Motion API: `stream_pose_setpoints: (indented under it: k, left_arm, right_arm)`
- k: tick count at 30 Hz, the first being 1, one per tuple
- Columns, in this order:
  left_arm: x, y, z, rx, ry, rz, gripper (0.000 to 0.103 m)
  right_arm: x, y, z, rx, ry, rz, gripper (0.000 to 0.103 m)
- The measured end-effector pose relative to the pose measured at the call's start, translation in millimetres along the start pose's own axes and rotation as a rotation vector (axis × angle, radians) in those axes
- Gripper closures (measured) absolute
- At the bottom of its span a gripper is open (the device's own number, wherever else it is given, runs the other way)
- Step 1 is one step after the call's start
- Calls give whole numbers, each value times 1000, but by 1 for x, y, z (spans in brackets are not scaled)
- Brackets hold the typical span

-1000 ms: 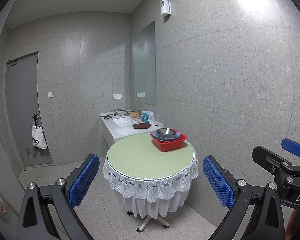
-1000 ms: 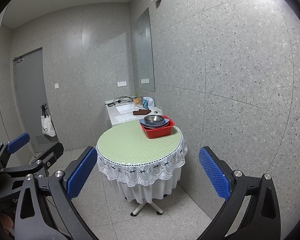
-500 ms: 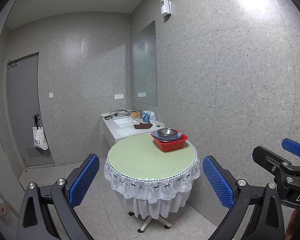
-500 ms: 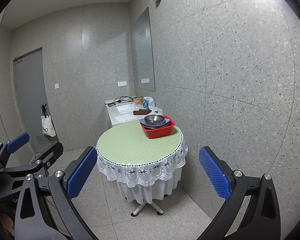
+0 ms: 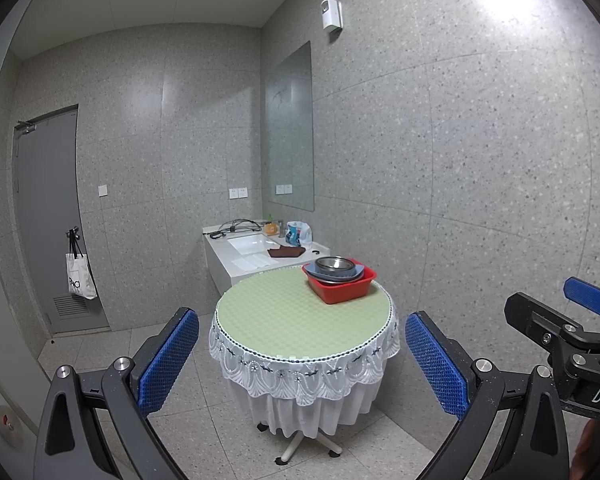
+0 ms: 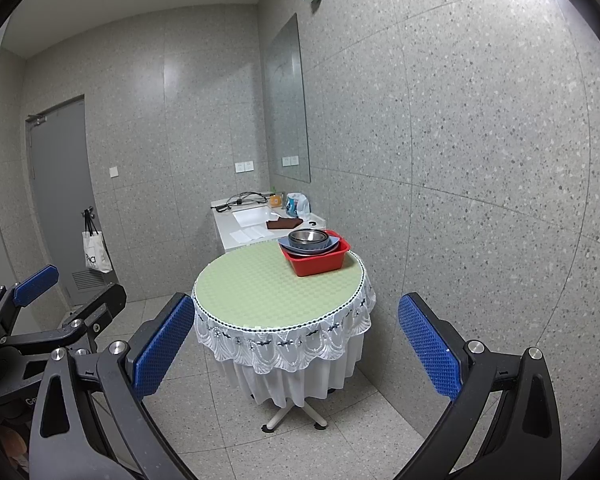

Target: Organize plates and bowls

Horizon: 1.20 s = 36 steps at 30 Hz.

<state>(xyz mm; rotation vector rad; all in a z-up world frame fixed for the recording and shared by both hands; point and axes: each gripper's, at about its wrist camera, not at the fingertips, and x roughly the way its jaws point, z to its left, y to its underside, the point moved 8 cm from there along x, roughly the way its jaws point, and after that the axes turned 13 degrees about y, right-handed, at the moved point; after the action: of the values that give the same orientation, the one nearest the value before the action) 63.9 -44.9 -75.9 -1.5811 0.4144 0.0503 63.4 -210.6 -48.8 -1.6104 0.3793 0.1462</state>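
Note:
A red tub (image 5: 342, 289) (image 6: 318, 261) stands at the far right edge of a round table (image 5: 284, 320) (image 6: 260, 284) with a green top and white lace skirt. In the tub lie blue plates (image 5: 358, 272) (image 6: 286, 242) with a steel bowl (image 5: 335, 265) (image 6: 309, 236) stacked on top. My left gripper (image 5: 302, 356) is open and empty, well short of the table. My right gripper (image 6: 296, 340) is open and empty, also well short of the table. Each gripper shows at the edge of the other's view.
A white sink counter (image 5: 256, 252) stands behind the table against the wall, with a brown cloth (image 5: 286, 253), cables and a plastic bag on it. A grey door (image 5: 48, 216) with a hanging tote bag (image 5: 80, 280) is at the left. Tiled floor surrounds the table.
Both views have drifted very slightly; the table sits marginally lower and to the right in the left wrist view. Both grippers stay open and empty.

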Motion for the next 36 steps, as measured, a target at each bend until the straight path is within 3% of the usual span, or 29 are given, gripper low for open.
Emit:
stream_pose_setpoints:
  k: [36]
  left_arm:
    - [-2, 1, -2, 2, -5, -2, 1]
  right_arm:
    - [-1, 3, 1, -1, -5, 0, 0]
